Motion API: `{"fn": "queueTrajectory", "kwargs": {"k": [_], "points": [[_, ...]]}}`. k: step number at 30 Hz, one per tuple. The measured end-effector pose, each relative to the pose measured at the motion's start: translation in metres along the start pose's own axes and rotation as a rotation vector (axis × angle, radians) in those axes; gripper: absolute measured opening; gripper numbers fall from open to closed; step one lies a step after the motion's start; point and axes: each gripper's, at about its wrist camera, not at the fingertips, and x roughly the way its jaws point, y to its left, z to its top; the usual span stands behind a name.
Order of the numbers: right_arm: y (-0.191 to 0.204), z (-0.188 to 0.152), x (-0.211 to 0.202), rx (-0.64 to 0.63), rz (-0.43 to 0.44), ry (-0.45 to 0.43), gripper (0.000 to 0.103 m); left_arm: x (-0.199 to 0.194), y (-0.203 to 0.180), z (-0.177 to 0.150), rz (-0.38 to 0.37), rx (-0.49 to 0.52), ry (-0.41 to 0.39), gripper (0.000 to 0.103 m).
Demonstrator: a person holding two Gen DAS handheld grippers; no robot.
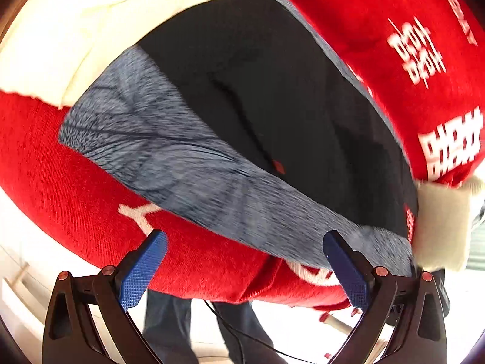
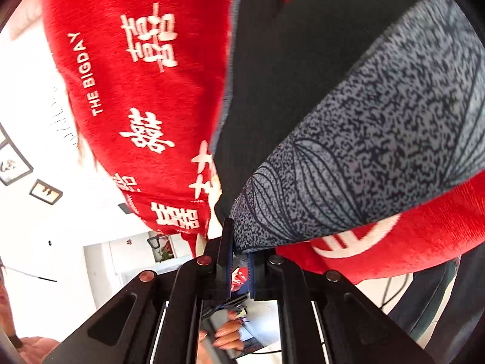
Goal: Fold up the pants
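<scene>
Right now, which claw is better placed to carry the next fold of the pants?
Right. The right claw is already shut on the grey patterned edge of the pants, so it can pull that fabric over. The left claw is open and grips nothing, with the pants lying on the red blanket ahead.

Home: framed wall pictures (image 2: 46, 192), blanket (image 2: 145, 91).

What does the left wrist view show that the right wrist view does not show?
Only the left wrist view shows the left claw, open and holding nothing, above a cream cushion and someone's legs in jeans.

Only the right wrist view shows the right claw, shut on the grey patterned edge of the pants, plus framed pictures on a white wall.

Both show the dark pants with the grey patterned band lying on the red blanket with white characters.
</scene>
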Motion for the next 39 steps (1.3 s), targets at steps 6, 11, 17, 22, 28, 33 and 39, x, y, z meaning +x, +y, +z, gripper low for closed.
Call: {"fn": "queueTrajectory", "kwargs": {"k": [6, 11, 17, 22, 28, 33, 39], "points": [[0.019, 0.008, -0.005, -0.029, -0.029, 0.019, 0.008, 0.002, 0.015, 0.011, -0.008, -0.064, -0.035, 0.091], [0.020, 0.005, -0.005, -0.022, -0.091, 0.027, 0.008, 0.008, 0.010, 0.027, -0.027, -0.090, -0.018, 0.019], [0.047, 0.021, -0.006, -0.098, -0.135, 0.028, 0.008, -0.030, -0.022, 0.050, -0.064, -0.056, -0.070, 0.017], [0.101, 0.078, 0.007, -0.223, -0.135, 0.069, 0.008, -0.050, -0.065, 0.096, -0.084, -0.025, -0.107, 0.017], [0.141, 0.177, 0.055, -0.297, -0.203, 0.143, 0.008, -0.031, -0.114, 0.180, -0.055, 0.023, -0.175, 0.017], [0.127, 0.246, 0.104, -0.295, -0.305, 0.214, 0.009, 0.027, -0.125, 0.240, 0.019, 0.056, -0.156, 0.017], [0.090, 0.289, 0.150, -0.317, -0.453, 0.299, 0.012, 0.065, -0.120, 0.266, 0.100, 0.020, -0.116, 0.019]]}}
